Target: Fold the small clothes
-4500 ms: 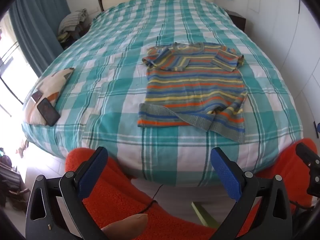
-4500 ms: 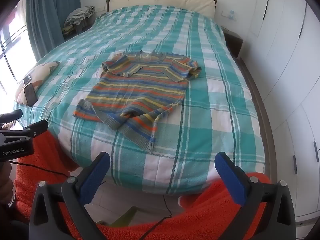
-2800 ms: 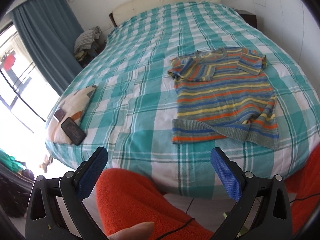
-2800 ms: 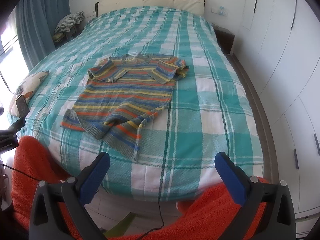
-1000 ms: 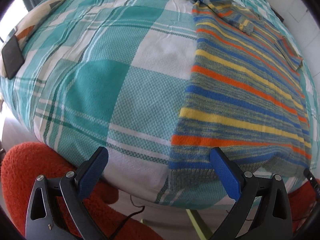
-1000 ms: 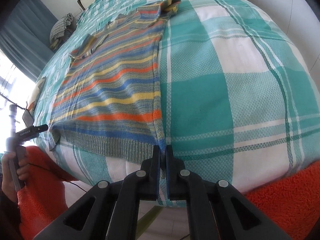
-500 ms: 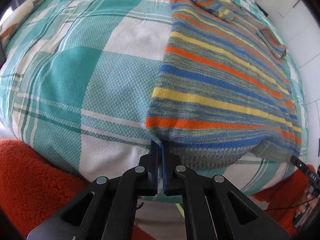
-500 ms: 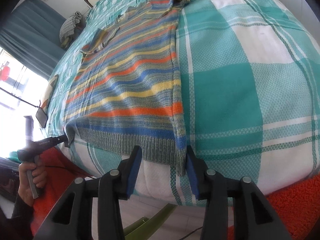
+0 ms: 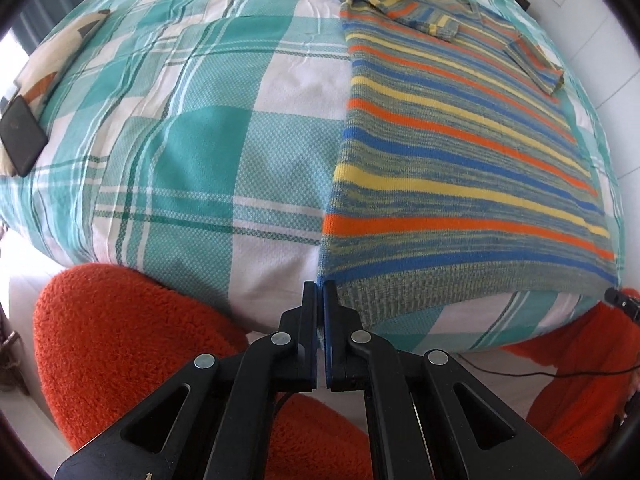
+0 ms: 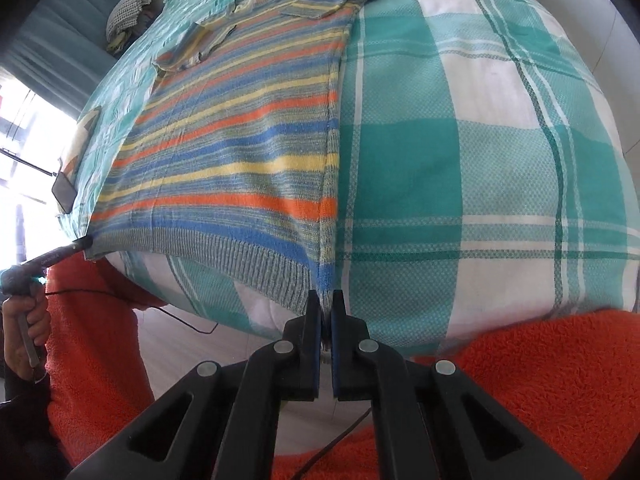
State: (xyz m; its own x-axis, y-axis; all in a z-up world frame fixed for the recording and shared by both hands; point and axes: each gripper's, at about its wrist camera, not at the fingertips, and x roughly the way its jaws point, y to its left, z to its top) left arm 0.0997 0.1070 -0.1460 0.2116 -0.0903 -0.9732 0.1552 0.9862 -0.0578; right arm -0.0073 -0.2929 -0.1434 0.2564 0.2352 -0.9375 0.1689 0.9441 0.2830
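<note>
A small striped knit sweater (image 9: 460,152) in orange, blue, yellow and grey lies flat on the teal plaid bed (image 9: 208,152), hem at the near edge, both sleeves folded in at the far end. My left gripper (image 9: 320,286) is shut on the hem's left corner. In the right wrist view the sweater (image 10: 240,148) stretches away, and my right gripper (image 10: 326,296) is shut on the hem's right corner. The left gripper (image 10: 86,243) shows at the other corner there. The hem is pulled taut between them.
A black phone (image 9: 22,140) lies on a patterned cushion (image 9: 56,60) at the bed's left edge. Orange fleece of the person's clothing (image 9: 120,340) fills the foreground. Blue curtains (image 10: 52,32) and a pile of clothes (image 10: 128,12) stand at the far left. White wardrobe at right.
Both grippers came from open and far off down to the bed's near edge. The left shut on the hem's left corner; the right reopened briefly, then shut on the right corner.
</note>
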